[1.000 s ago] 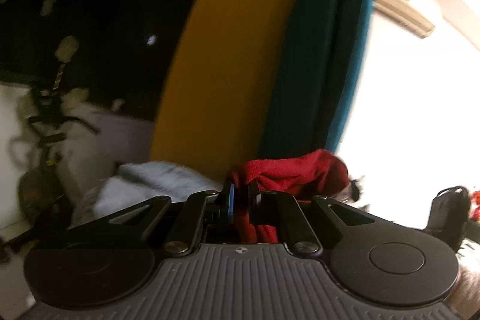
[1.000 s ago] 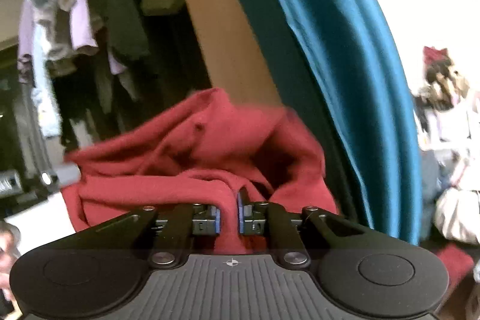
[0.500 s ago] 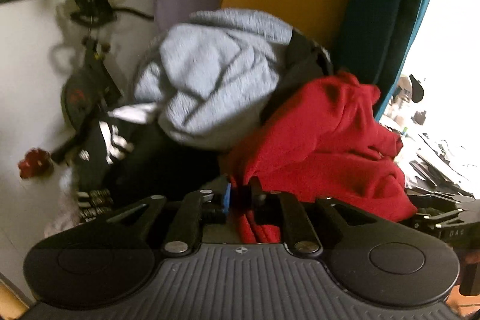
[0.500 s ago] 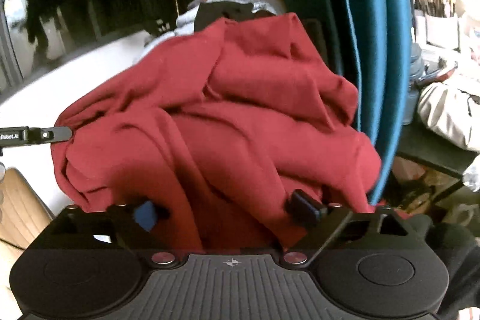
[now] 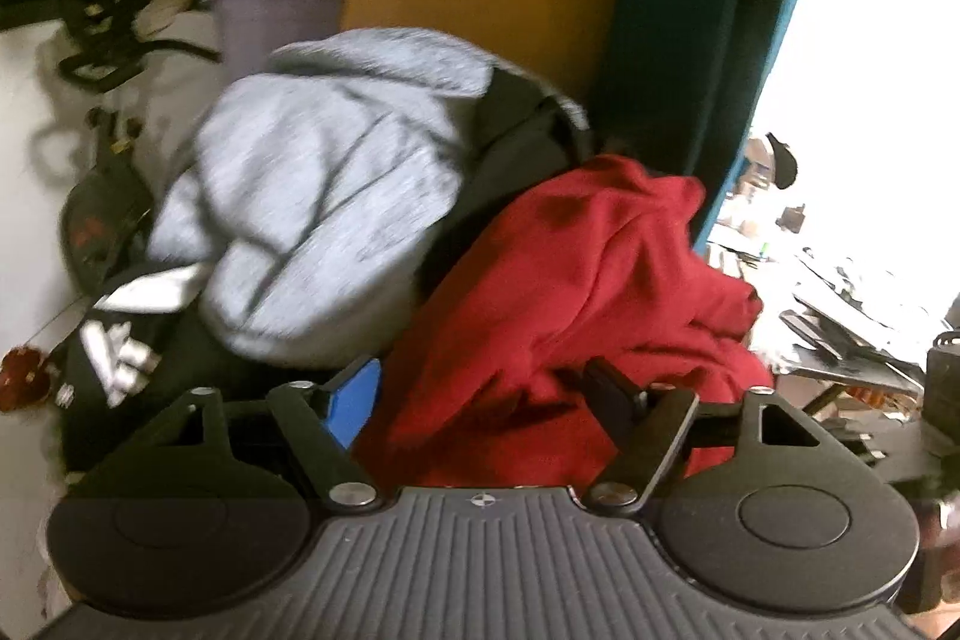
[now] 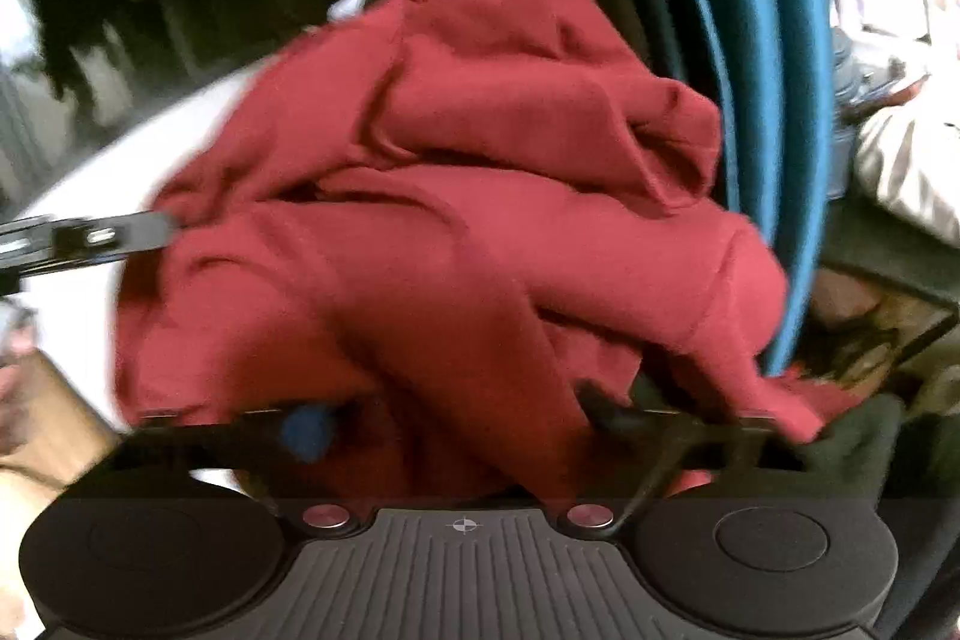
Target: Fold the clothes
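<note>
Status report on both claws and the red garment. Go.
Left claw open, right claw open. Red garment crumpled in a heap, unfolded, neither claw gripping. Grey garment piled beside it.

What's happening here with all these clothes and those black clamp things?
A person holds a two-finger gripper in each hand to fold laundry. Right now both the left gripper and the right gripper are open, with a crumpled red sweatshirt lying unfolded between their fingers. It sits on a heap beside a grey hoodie and some dark clothes. No folding shows yet.
</note>
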`<state>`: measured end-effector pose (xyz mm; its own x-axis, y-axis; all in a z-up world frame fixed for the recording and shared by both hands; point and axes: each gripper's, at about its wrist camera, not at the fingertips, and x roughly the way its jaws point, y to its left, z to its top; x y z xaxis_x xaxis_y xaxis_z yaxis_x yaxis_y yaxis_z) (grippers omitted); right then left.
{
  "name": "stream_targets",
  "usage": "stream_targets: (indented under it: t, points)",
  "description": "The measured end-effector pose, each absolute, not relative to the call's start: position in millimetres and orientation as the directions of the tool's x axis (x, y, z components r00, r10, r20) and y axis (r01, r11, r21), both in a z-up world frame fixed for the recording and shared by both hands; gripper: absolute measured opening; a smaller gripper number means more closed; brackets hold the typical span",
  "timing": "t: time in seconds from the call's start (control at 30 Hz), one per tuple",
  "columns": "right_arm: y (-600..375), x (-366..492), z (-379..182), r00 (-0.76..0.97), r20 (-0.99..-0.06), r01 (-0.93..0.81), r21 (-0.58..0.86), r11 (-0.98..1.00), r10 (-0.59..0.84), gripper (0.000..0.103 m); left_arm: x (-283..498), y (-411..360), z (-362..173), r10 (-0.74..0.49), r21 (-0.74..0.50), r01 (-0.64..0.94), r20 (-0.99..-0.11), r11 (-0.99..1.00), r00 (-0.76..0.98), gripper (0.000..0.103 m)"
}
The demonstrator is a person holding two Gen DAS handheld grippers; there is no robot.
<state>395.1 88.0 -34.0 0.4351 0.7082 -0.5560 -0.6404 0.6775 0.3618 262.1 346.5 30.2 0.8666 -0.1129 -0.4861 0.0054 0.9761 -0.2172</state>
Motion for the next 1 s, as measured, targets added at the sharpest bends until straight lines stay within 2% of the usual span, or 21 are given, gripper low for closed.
stream_targets:
  t: [0.13,0.2,0.23,0.27,0.3,0.33,0.43,0.57,0.63,0.7,0.8,0.87,0.93,0.97,1.0]
  points:
    - [73.8,377.1,-26.5,0.358,-0.505,-0.686,0.428,0.588,0.786,0.019,267.0,340.7,33.8,-0.119,-0.192,0.024,-0.498,0.981,0.859,0.085]
    - [65.9,372.5,-29.6,0.329,-0.508,-0.690,0.446,0.570,0.796,0.019,267.5,339.0,35.1,-0.116,-0.179,0.029,-0.502,0.983,0.857,0.082]
    - [61.8,371.5,-32.3,0.330,-0.515,-0.683,0.448,0.577,0.791,0.019,267.8,338.1,35.8,-0.115,-0.172,0.031,-0.504,0.985,0.856,0.056]
    - [57.6,372.2,-34.6,0.338,-0.520,-0.668,0.454,0.589,0.784,0.019,268.0,337.2,36.5,-0.114,-0.166,0.033,-0.507,0.986,0.855,0.039]
    - [53.4,373.7,-36.9,0.348,-0.524,-0.651,0.462,0.603,0.777,0.019,268.3,336.3,37.2,-0.113,-0.159,0.036,-0.509,0.987,0.853,0.018]
    - [49.2,375.1,-39.2,0.358,-0.528,-0.633,0.469,0.616,0.770,0.018,268.5,335.4,37.9,-0.112,-0.153,0.038,-0.511,0.988,0.852,0.014]
    - [40.9,378.0,-37.5,0.401,-0.520,-0.601,0.472,0.645,0.754,0.016,269.3,332.7,39.9,-0.108,-0.133,0.045,-0.518,0.990,0.849,0.011]
    - [43.2,380.6,-16.8,0.522,-0.492,-0.623,0.339,0.705,0.697,0.016,250.5,341.0,33.5,-0.099,-0.153,0.018,-0.541,0.988,0.835,0.011]
    - [46.5,386.1,-10.6,0.576,-0.489,-0.620,0.259,0.740,0.654,0.031,238.5,344.6,21.2,-0.103,-0.182,-0.003,-0.569,0.983,0.816,0.011]
    - [49.8,396.7,-12.4,0.599,-0.506,-0.610,0.213,0.763,0.620,0.066,226.4,348.3,9.0,-0.108,-0.210,-0.024,-0.595,0.977,0.796,0.011]
    - [55.8,413.0,-23.0,0.600,-0.537,-0.619,0.157,0.770,0.593,0.089,222.5,347.7,-1.1,-0.106,-0.244,-0.056,-0.604,0.968,0.790,0.011]
    - [59.2,425.1,-30.7,0.597,-0.551,-0.628,0.133,0.767,0.584,0.100,225.0,347.7,-2.7,-0.099,-0.254,-0.074,-0.606,0.964,0.789,0.011]
    - [63.4,440.1,-39.1,0.558,-0.560,-0.637,0.184,0.749,0.612,0.100,225.6,347.6,-3.6,-0.096,-0.257,-0.080,-0.604,0.963,0.791,0.012]
    - [64.5,447.1,-44.5,0.526,-0.569,-0.639,0.225,0.735,0.632,0.096,225.2,347.6,-3.4,-0.094,-0.255,-0.079,-0.602,0.964,0.793,0.012]
    - [65.6,452.6,-49.1,0.485,-0.572,-0.642,0.280,0.713,0.661,0.075,223.8,347.7,-1.8,-0.090,-0.251,-0.079,-0.599,0.965,0.796,0.012]
